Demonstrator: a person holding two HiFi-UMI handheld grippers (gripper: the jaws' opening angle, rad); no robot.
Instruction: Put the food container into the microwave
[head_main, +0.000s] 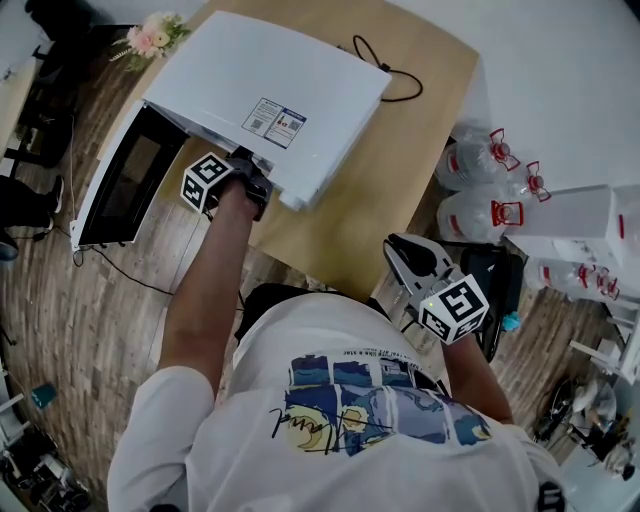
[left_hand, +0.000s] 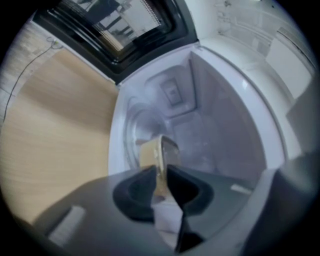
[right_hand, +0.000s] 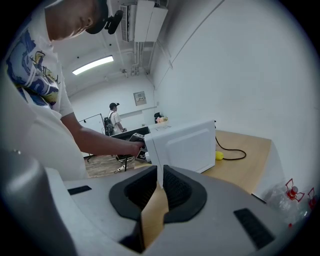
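1. Nearest the lens in the left gripper view: left gripper (left_hand: 161, 172), dark pads pressed onto a thin tan edge that sticks out past them. I take this for the rim of the food container (left_hand: 159, 149), seen edge-on. The rest of it I cannot make out.
2. Beyond the pads, centre and right of that frame: the open cavity (left_hand: 215, 135) of the microwave (head_main: 270, 90), with pale walls. A round plate (left_hand: 133, 131) sits centre-left, probably the turntable. The held edge is at the cavity mouth, in front of that plate. Whether it touches anything I cannot tell.
3. Door (left_hand: 125, 25), top of the frame, stands wide open, so the reach goes straight in with nothing to dodge.
4. Head view: the microwave stands upper centre on the wooden table (head_main: 400, 160), with my left arm stretched to its front opening.
5. Right gripper (right_hand: 161, 172): pads drawn together to a slit, nothing in them. It is held back at the lower right of the head view, beside my body and well apart from the microwave. One hand can carry the load, so I judge the spare one is parked clear of the door.
6. Judgement: this is the insertion step, close to done. What remains is setting the container on the plate, releasing, backing out and closing the door. Pinched by a thin rim, the container could tilt.
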